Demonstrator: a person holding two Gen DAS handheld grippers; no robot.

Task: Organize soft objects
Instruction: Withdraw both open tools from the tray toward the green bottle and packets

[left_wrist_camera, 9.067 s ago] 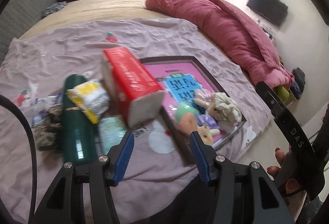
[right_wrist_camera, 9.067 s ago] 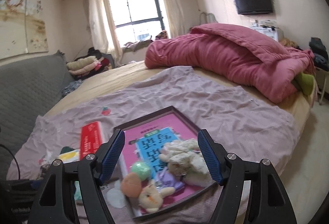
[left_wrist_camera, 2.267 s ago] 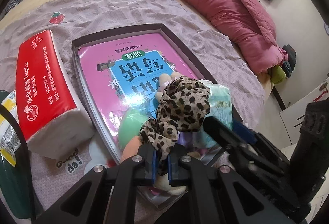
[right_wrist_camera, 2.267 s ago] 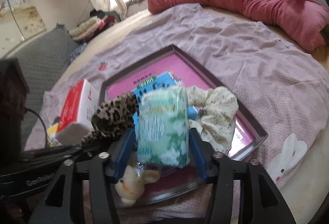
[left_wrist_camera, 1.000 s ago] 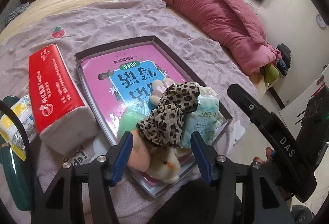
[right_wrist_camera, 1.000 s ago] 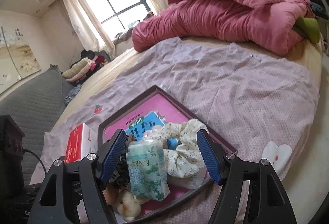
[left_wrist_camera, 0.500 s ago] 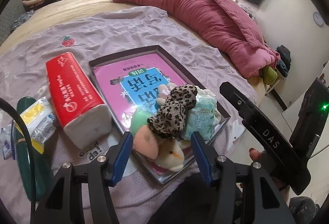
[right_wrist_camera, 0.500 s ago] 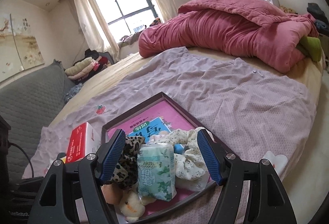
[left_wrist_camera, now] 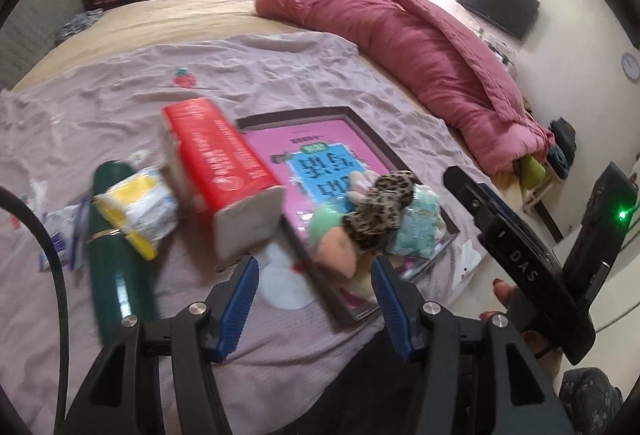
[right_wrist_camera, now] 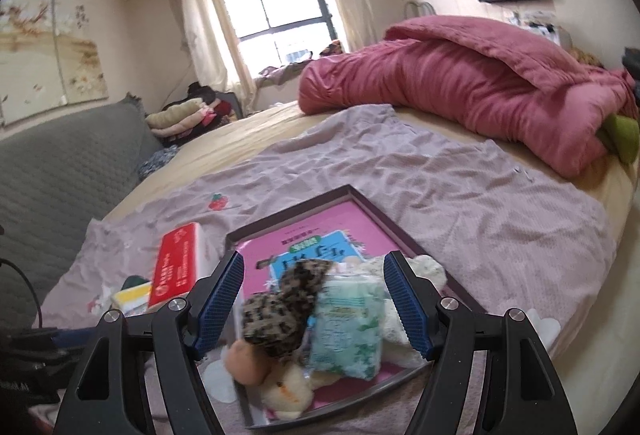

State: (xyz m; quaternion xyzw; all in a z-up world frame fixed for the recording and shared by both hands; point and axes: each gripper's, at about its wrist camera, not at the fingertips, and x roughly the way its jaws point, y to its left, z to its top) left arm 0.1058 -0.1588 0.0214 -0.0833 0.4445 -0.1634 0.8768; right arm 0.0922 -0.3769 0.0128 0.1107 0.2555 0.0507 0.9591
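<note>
A dark-framed tray point(left_wrist_camera: 352, 114) point(right_wrist_camera: 372, 203) with a pink book in it lies on the purple sheet. Piled at its near end are a leopard-print scrunchie point(left_wrist_camera: 380, 211) point(right_wrist_camera: 284, 309), a green tissue pack point(left_wrist_camera: 420, 227) point(right_wrist_camera: 348, 327), a cream scrunchie point(right_wrist_camera: 424, 267), a green ball point(left_wrist_camera: 326, 223) and plush toys point(left_wrist_camera: 336, 249) point(right_wrist_camera: 284, 387). My left gripper point(left_wrist_camera: 314, 299) is open and empty, above the sheet near the tray's corner. My right gripper point(right_wrist_camera: 312, 305) is open and empty, above the pile.
A red tissue pack point(left_wrist_camera: 224, 167) point(right_wrist_camera: 176, 267) lies left of the tray. A dark green bottle point(left_wrist_camera: 116, 267), a yellow pack point(left_wrist_camera: 140, 207) and small packets point(left_wrist_camera: 60, 235) lie further left. A red quilt point(left_wrist_camera: 420, 47) point(right_wrist_camera: 472, 75) lies at the back right.
Both grippers let go of the leopard scrunchie and the green tissue pack on the tray, opened and drew back. In the last half second the left gripper has swung left.
</note>
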